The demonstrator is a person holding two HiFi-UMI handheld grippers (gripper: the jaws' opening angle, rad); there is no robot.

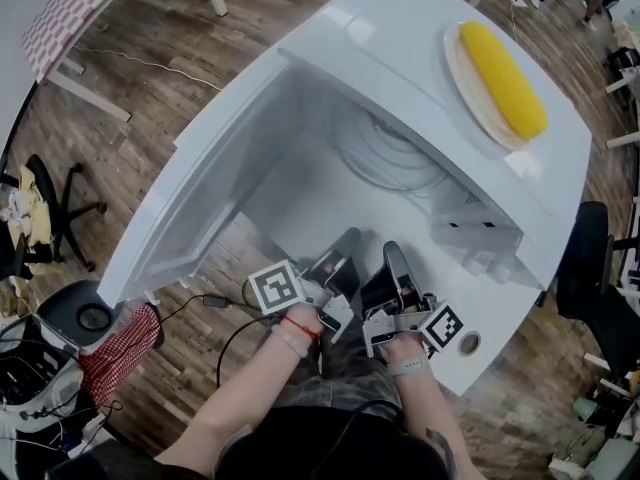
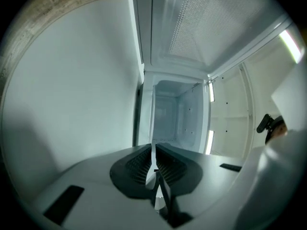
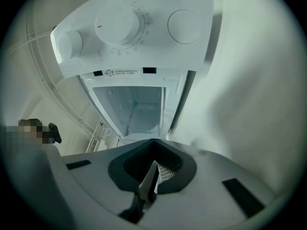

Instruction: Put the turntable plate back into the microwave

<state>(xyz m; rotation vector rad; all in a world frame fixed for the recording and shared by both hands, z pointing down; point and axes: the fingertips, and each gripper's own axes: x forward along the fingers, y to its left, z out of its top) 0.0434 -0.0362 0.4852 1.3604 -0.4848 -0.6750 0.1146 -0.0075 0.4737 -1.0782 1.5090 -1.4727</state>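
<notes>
The white microwave [image 1: 420, 43] stands with its door [image 1: 200, 183] swung open to the left. Inside the cavity the clear glass turntable plate [image 1: 388, 153] lies flat on the floor; its curved rim [image 3: 41, 80] also shows at the left of the right gripper view. My left gripper [image 1: 346, 246] and right gripper [image 1: 396, 260] hover side by side just in front of the opening, apart from the plate. The left gripper [image 2: 154, 169] is shut with nothing between its jaws. The right gripper [image 3: 150, 176] is likewise shut and empty.
A plate with a yellow corn cob [image 1: 503, 78] rests on top of the microwave. The control panel with round knobs [image 3: 122, 25] is beside the opening on the right. Chairs [image 1: 60, 213] and cables lie on the wooden floor around.
</notes>
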